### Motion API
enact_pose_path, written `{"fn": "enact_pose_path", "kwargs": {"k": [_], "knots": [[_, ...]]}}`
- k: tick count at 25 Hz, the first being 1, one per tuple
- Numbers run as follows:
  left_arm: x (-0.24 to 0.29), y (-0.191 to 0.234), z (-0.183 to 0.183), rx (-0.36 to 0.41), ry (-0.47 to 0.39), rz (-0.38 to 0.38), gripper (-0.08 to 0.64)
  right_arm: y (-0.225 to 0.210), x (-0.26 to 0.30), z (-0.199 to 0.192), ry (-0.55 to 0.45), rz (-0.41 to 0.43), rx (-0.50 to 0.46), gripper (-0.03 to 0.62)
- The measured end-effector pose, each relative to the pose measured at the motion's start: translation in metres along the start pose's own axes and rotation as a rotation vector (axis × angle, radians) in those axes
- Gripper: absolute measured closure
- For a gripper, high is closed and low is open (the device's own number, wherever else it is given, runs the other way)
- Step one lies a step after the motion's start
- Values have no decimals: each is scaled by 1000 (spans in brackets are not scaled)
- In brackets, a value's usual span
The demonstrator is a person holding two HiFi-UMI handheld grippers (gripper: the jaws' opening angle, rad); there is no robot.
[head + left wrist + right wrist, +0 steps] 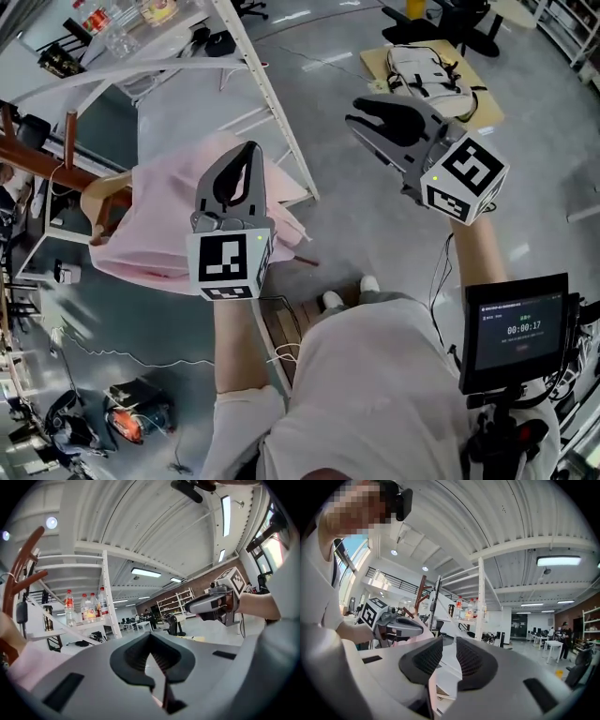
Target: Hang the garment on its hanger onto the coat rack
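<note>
A pink garment hangs on a pale wooden hanger beside the dark brown wooden coat rack at the left. I cannot make out the hanger's hook. My left gripper is in front of the garment's right side with its jaws shut and nothing between them. In its own view the left gripper points up, with the rack and the pink cloth at the far left. My right gripper is further right, open and holding nothing. The right gripper view shows its open jaws and the rack beyond.
A white metal shelf frame carrying water bottles stands just behind the garment. A light backpack lies on a low board at the top right. A small screen hangs at the person's right side. Cables and gear lie on the floor at the lower left.
</note>
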State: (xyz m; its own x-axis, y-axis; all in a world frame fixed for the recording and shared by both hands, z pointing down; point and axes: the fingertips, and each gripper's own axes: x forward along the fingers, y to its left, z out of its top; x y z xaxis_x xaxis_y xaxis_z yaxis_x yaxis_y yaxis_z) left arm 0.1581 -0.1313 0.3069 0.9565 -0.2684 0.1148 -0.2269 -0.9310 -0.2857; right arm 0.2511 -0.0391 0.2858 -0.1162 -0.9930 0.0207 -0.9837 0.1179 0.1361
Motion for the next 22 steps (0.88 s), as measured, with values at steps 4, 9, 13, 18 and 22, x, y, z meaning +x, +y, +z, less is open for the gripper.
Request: {"fn": "enact_pose_path", "kwargs": {"k": [4, 9, 13, 18, 22], "knots": [[12, -16, -9, -16, 11, -36, 554, -4, -10, -7, 4, -20, 17, 491], [20, -29, -12, -42, 17, -67, 554, -9, -15, -10, 11, -12, 26, 491], [22, -30, -14, -59, 14, -84, 554, -8, -11, -11, 9, 6, 44, 491], [18, -27, -13, -62, 15, -73, 554, -4, -7, -11, 12, 15, 29, 491], [14, -25, -14, -70, 17, -70, 554, 1, -4, -8, 3, 20, 32, 491]]}}
